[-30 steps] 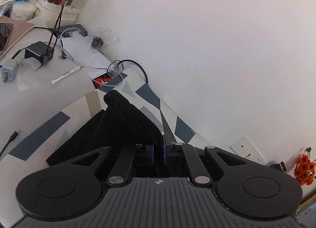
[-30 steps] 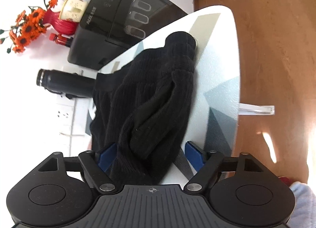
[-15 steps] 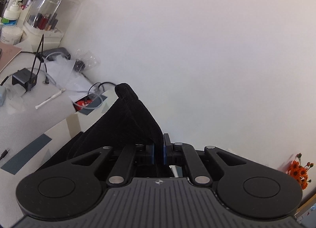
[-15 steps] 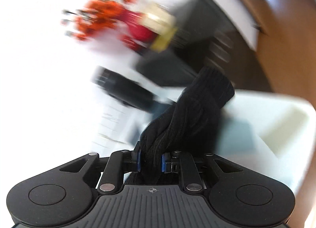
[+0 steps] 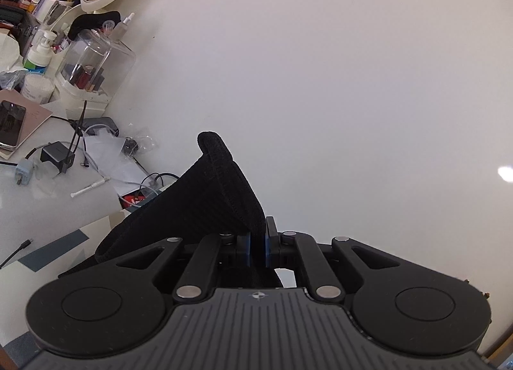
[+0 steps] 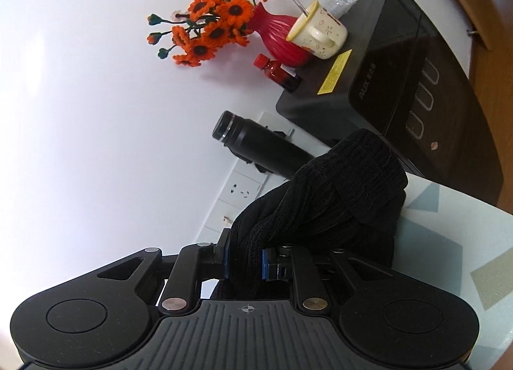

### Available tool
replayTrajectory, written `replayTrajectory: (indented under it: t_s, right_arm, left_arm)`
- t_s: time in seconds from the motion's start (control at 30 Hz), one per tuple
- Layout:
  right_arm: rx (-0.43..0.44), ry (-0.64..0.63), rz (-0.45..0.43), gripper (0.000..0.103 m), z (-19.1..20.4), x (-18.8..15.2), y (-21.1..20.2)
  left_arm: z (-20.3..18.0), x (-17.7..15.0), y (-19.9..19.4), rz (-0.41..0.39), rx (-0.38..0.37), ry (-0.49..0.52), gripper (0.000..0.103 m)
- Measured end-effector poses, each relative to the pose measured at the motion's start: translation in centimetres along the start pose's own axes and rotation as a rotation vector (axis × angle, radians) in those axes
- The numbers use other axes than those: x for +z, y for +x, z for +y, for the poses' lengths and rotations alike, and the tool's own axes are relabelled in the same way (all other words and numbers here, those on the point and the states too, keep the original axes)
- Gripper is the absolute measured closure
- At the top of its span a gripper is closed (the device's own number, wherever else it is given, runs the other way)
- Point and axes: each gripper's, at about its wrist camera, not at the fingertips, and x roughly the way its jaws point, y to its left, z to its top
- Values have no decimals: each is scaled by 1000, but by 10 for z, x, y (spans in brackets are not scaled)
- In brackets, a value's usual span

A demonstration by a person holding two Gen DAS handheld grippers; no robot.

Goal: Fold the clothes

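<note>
White wall fills the left wrist view above a cluttered table (image 5: pixel 48 197) with a phone (image 5: pixel 11 126) and syringe (image 5: pixel 89 186). Left gripper (image 5: pixel 257 248) — blue pads clamped on a hem of the black knit garment (image 5: pixel 211 200), lifted off the table.

Right wrist view: right gripper (image 6: pixel 245 262) pinches a bunched fold of the garment (image 6: pixel 340 190) above the patterned tabletop (image 6: pixel 449 242) — black flask (image 6: pixel 259 149), flower vase (image 6: pixel 275 35) and black appliance (image 6: pixel 400 81) behind.

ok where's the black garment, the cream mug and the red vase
black garment (image 6: pixel 349 184): right wrist view, on the bunched knit above the claw
cream mug (image 6: pixel 320 35): right wrist view, on its side wall
red vase (image 6: pixel 275 33): right wrist view, on its ribbed belly
</note>
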Motion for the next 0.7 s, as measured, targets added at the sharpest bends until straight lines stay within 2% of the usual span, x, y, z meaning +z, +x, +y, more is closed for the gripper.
replayTrajectory:
  t_s: [0.23, 0.33, 0.43, 0.57, 0.7]
  right_arm:
    - [14, 25, 2, 88, -24, -8, -56]
    - [-51, 58, -62, 89, -51, -7, -88]
    - [-81, 105, -118, 90, -84, -21, -112]
    - [-114, 140, -106, 90, -110, -35, -124]
    - [-92, 100, -84, 90, -105, -37, -122]
  left_arm:
    - [-11, -7, -80, -17, -82, -4, 95]
    - [-24, -36, -118, 30, -88, 84, 95]
    - [-19, -63, -151, 96, -113, 79, 95]
    - [-9, -81, -176, 124, -114, 70, 95]
    - [-3, -75, -181, 120, -115, 26, 95]
